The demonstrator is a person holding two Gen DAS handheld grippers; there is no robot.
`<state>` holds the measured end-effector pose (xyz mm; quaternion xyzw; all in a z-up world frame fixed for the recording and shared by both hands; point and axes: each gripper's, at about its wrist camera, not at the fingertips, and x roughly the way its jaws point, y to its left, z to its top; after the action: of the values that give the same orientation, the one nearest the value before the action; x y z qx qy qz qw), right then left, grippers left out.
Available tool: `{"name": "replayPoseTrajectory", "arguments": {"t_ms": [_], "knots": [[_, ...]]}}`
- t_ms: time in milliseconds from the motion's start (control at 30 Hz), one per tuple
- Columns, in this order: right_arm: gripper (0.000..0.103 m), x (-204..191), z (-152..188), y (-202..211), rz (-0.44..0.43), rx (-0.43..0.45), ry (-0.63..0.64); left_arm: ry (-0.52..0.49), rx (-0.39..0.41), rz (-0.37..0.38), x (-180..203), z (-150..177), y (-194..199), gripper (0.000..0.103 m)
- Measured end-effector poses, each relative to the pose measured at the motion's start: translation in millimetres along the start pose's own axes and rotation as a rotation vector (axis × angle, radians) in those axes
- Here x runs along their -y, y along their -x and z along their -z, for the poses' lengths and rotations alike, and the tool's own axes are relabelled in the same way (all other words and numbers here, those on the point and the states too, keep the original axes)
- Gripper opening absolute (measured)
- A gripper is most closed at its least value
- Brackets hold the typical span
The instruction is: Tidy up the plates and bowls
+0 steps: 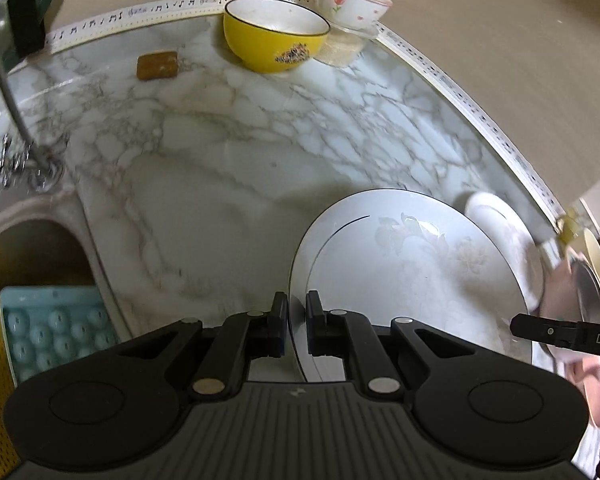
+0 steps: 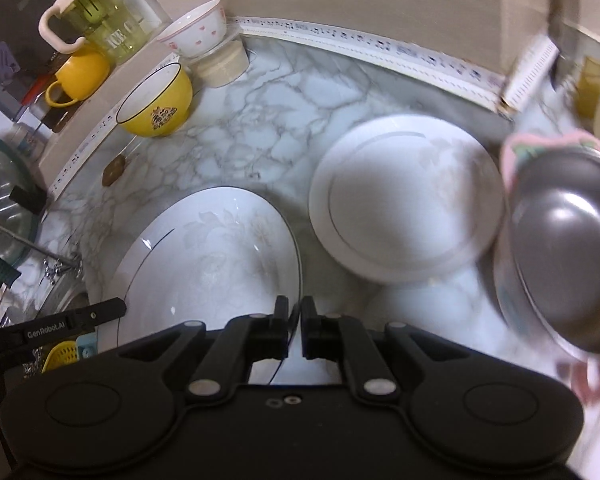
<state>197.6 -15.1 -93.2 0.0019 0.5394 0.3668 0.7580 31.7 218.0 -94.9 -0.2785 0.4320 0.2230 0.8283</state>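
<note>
Marble-patterned surface [image 2: 260,128] carries an empty yellow bowl [image 2: 156,100], an empty floral bowl [image 2: 196,30] stacked on a small tub [image 2: 224,64], and a second white plate [image 2: 404,196]. Both the left gripper [image 1: 297,328] and right gripper [image 2: 294,328] have their jaws clenched on opposite rims of one large white plate [image 2: 208,256], held tilted above it.

Glossy glazed plate [image 2: 204,256], polished marble-look counter [image 1: 220,140], seemingly brushed metal bowl [image 2: 572,248].
</note>
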Motion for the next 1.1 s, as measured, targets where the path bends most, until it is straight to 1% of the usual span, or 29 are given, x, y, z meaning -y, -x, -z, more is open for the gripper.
{"name": "replayPoseTrajectory", "arguments": {"t_ms": [167, 233, 367, 500, 667, 833, 1100], "knots": [[0.007, 8, 29, 13, -0.006, -0.004, -0.024, -0.024, -0.001, -0.013, 5, 25, 13, 0.008], [0.007, 11, 39, 16, -0.007, -0.006, -0.035, -0.016, 0.001, -0.01, 5, 31, 18, 0.008], [0.007, 15, 52, 18, -0.019, -0.006, -0.054, -0.04, 0.012, -0.016, 6, 41, 23, 0.008], [0.007, 13, 63, 16, -0.013, -0.015, -0.046, -0.048, -0.002, -0.029, 3, 48, 21, 0.008], [0.007, 10, 71, 12, -0.008, -0.026, -0.026, -0.053, 0.005, -0.042, 2, 52, 22, 0.008], [0.007, 8, 73, 11, -0.003, -0.024, -0.014, -0.041, -0.02, -0.048, -2, 54, 17, 0.008], [0.008, 4, 71, 9, 0.021, -0.027, -0.016, -0.059, -0.028, -0.035, -3, 53, 16, 0.008]]}}
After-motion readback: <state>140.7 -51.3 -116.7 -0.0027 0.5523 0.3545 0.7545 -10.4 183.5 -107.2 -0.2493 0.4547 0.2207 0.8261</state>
